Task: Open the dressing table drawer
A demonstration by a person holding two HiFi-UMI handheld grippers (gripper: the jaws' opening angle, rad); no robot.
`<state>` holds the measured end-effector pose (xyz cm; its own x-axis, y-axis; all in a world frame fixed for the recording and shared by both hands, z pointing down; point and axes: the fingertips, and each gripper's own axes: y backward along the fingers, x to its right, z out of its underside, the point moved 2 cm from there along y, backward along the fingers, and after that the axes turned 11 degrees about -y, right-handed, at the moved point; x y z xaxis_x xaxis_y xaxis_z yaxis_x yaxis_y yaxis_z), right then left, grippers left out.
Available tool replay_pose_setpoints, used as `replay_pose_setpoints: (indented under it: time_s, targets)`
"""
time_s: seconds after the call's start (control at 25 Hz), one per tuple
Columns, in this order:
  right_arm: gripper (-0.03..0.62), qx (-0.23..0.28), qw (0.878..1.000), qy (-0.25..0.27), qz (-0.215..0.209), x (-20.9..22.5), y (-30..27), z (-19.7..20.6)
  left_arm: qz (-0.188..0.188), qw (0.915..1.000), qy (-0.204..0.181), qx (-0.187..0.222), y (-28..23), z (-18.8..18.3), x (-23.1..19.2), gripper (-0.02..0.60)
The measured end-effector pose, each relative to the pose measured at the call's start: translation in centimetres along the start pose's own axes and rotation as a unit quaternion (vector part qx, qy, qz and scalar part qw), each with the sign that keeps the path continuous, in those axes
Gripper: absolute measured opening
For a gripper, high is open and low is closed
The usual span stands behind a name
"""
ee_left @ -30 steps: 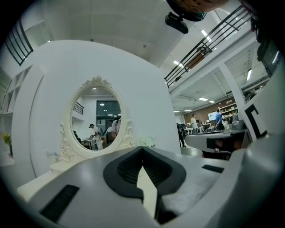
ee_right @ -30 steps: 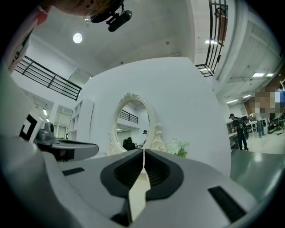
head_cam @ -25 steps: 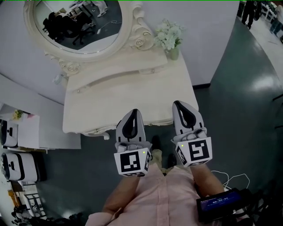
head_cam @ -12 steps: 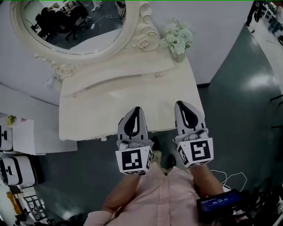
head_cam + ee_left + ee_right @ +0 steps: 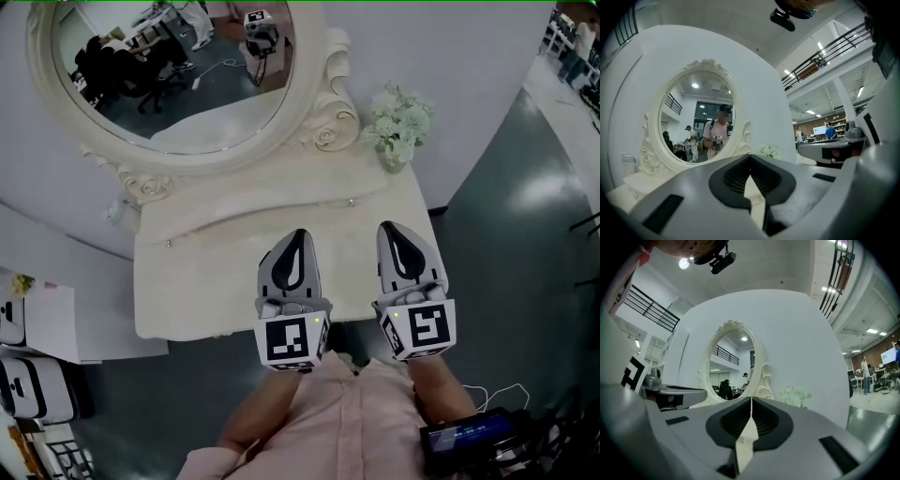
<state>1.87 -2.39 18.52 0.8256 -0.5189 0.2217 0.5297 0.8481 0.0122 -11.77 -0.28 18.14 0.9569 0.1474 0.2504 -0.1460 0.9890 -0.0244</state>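
Both tongs empty: left tongs (image 5: 297,234) and right tongs (image 5: 394,228) each have jaws together with nothing between them. They sit side by side, pointing level, tips over the front strip of the desk (image 5: 202,291) and touching nothing. Task looks to be at the approach stage: no drawer is pulled out anywhere I can see and no handle is gripped. Drawer location is only partly visible. Two small knobs, left knob (image 5: 169,243) and right knob (image 5: 351,202), sit on the low raised tier under the mirror (image 5: 178,84), well ahead of the tips. The front apple below the desk edge is hidden from the head view, so I can't tell if a drawer front is there. Left to do, as I judge it: pick the handle, open, clamp, pull straight back. Clearance: flowers (image 5: 401,127) stand at the right rear corner, near the right knob, so keep the right tongs off them. The right desk edge is just beside the right tongs, with open floor (image 5: 511,234) beyond. White cabinet (image 5: 47,319) crowds the left side. My torso is right behind the tongs, so pull-back room looks tight.
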Motion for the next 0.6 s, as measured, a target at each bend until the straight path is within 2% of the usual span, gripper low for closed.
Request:
replay_pose_setpoints:
  time_s: [0.4, 0.6]
  targets:
    - [0.020, 0.022, 0.999, 0.020, 0.019, -0.7, -4.0, -1.2, 0.014, 0.9996, 0.006, 0.022, -3.1, -0.1, -3.5, 0.021]
    - [0.020, 0.012, 1.000, 0.017, 0.023, 0.0, -4.5, -0.7, 0.013, 0.9998, 0.013, 0.010, -3.8, 0.7, -3.6, 0.021]
